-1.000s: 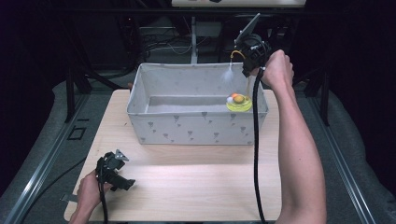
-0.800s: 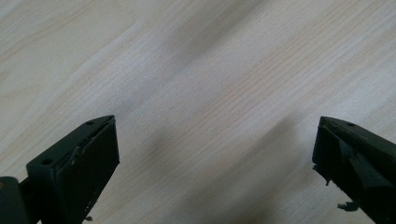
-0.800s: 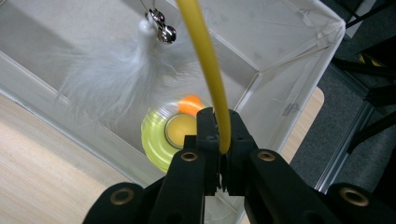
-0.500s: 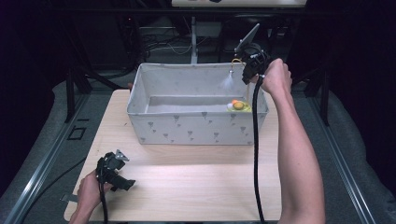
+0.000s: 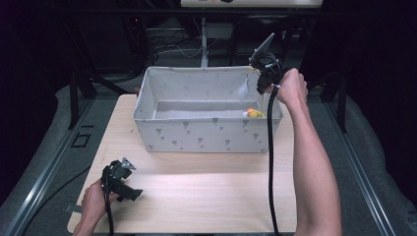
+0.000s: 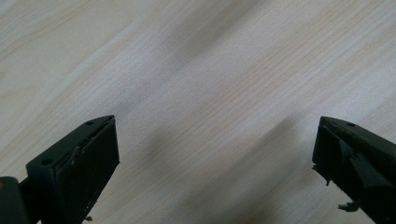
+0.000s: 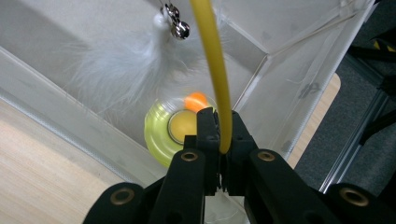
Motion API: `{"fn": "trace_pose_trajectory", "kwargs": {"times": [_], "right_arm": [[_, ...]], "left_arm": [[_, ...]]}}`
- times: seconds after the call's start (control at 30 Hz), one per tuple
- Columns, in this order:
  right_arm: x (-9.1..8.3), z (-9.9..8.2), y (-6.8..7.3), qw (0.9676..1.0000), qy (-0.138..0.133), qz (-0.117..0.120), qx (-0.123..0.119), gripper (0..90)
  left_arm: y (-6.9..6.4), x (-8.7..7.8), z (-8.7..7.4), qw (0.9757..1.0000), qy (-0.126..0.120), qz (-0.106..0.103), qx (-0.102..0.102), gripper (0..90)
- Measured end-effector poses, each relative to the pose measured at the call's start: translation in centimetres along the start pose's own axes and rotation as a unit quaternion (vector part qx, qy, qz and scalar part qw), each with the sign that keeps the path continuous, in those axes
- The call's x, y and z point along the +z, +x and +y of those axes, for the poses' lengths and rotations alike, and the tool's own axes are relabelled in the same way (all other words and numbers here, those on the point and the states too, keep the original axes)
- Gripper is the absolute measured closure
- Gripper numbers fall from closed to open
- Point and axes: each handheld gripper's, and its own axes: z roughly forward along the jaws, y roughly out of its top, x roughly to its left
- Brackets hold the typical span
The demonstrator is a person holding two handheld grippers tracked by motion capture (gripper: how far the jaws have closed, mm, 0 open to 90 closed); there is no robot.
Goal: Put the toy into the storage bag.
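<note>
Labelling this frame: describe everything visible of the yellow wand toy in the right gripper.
The wand toy is a thin yellow rod, looks like plastic, pinched between the right gripper's shut fingers. A white feather and small silver bell hang at its far end, above the bin's right end. Below it lies a lime-green disc with a yellow centre.

light: table [image 5: 206, 196] brightly lit, surroundings dark | shadows: soft | blur: white feather [image 7: 121, 70] hazy, high view grainy
</note>
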Motion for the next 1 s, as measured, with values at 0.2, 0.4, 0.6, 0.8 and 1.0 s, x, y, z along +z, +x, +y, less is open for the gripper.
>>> {"fn": "trace_pose_trajectory", "kwargs": {"times": [0.2,0.4,0.6,0.8,1.0], "right_arm": [[0.9,-0.6,-0.2,1.0000,0.005,0.001,0.003,88.2],[1.9,-1.3,-0.3,0.9999,0.015,0.002,0.006,88.1],[2.8,-2.1,-0.4,0.9997,0.021,0.005,0.010,88.2],[3.6,-2.9,-0.4,0.9996,0.025,0.008,0.012,88.2],[4.3,-3.4,-0.5,0.9993,0.033,0.010,0.012,88.2]], "left_arm": [[0.0,0.0,0.0,1.0000,-0.003,0.000,-0.001,0.6],[0.0,0.0,0.0,1.0000,-0.002,0.001,0.000,0.6],[0.0,-0.1,0.0,1.0000,-0.004,0.002,-0.001,0.6],[0.0,-0.2,-0.1,1.0000,-0.006,0.004,-0.001,0.6],[-0.1,-0.2,0.0,1.0000,-0.003,0.002,0.001,0.6]]}}
